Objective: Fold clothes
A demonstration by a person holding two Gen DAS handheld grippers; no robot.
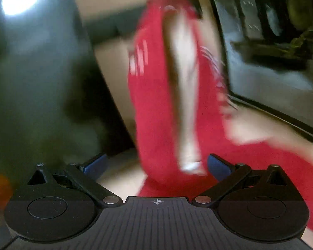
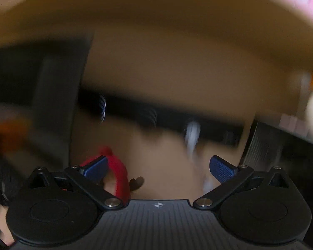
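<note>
A red garment (image 1: 156, 104) with white stripes and a pale inner band lies on a beige surface (image 1: 114, 66), stretching away from my left gripper (image 1: 156, 165). The left jaws stand wide apart, blue pads (image 1: 96, 163) on either side of the cloth's near end, not closed on it. The view is motion-blurred. In the right wrist view my right gripper (image 2: 159, 167) is open and empty, with a strip of the red garment (image 2: 120, 175) just beside its left pad (image 2: 96, 167).
A dark screen or glass panel (image 1: 271, 52) stands at the right in the left wrist view. A dark grey-green mass (image 1: 37, 83) fills the left. The right wrist view shows a beige surface (image 2: 177, 73), a dark band (image 2: 177, 120) and a white blurred object (image 2: 192, 135).
</note>
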